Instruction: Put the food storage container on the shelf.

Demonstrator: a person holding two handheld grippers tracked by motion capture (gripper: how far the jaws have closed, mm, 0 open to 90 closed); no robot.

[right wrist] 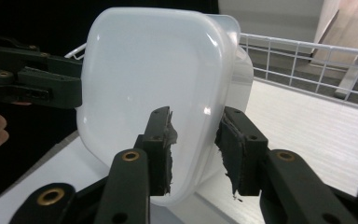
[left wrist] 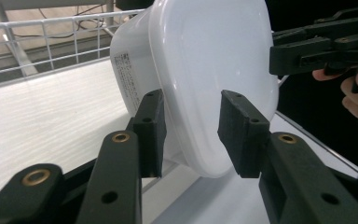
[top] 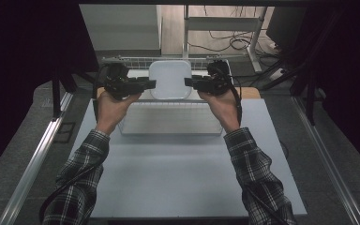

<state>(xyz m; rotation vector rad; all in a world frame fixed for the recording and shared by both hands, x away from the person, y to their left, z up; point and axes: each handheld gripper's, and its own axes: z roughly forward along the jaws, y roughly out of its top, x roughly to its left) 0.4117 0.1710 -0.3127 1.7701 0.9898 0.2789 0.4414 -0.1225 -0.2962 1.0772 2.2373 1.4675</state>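
A white plastic tub [top: 170, 78] with rounded corners and a smooth, glossy lid is sitting at the far end of a wire basket [top: 168, 126], close to the back rail. The lid is catching soft highlights, and its rim is standing out a little beyond the milky, slightly see-through body. A small printed label is showing on one side wall in the left gripper view.

The left gripper [top: 149, 85] is pointing at the tub's left edge, and the right gripper [top: 191, 83] is pointing at its right edge, so the tub is lying between the two. In each gripper view, that gripper's matte black jaws are standing apart on either side of the lid rim, with a gap between pad and plastic on both sides; neither is clamping it. The pads are blocky and rectangular, and the rubber facing on the right gripper's pads is looking ragged and peeling at the edges.

The basket is made of thin white wire in a square grid, resting on a pale, matte table [top: 187, 178]. The person's sleeves [top: 82, 164] are of checked flannel.
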